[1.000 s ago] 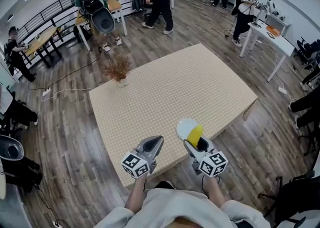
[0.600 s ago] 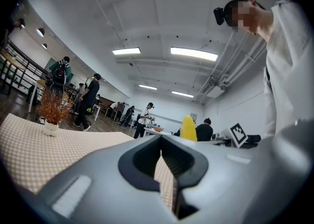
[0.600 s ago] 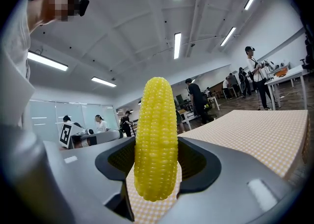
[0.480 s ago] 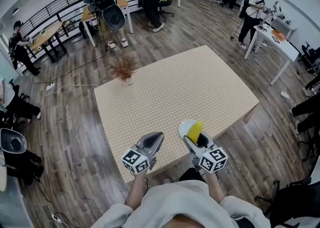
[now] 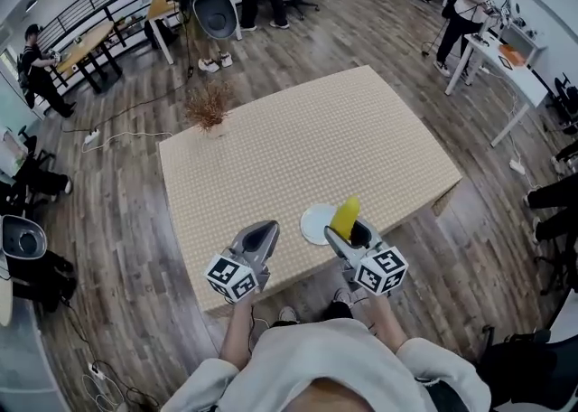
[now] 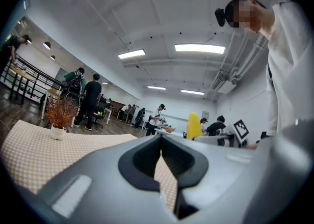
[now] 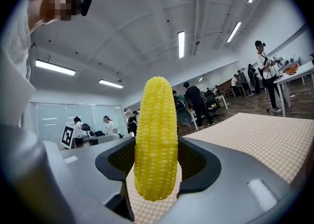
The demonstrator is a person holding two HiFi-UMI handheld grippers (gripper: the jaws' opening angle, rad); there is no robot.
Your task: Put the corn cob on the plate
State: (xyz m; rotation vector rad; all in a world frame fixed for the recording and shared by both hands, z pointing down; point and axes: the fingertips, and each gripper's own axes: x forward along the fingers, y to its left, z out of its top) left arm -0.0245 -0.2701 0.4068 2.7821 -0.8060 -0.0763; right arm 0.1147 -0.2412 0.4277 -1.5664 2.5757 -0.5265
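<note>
A dried plant in a small pot (image 5: 209, 110) stands at the far left corner of the checked table (image 5: 298, 144). Nearer the person, the left gripper (image 5: 264, 231) hovers over the table's near edge. In the left gripper view its jaws are drawn together with nothing between them (image 6: 161, 142), and the tabletop shows past them.

Just to its right a white plate (image 5: 312, 224) lies on the table close to the near edge. The corn cob (image 5: 345, 218) stands tilted over the plate's right side, pinched at its lower end by the right gripper (image 5: 349, 233). The right gripper view shows the jaws pressed on either side of the yellow cob (image 7: 156, 134), which rises well past them. Whether the cob's end touches the plate cannot be told. Other people and desks stand on the wooden floor (image 5: 117, 220) beyond the table.
</note>
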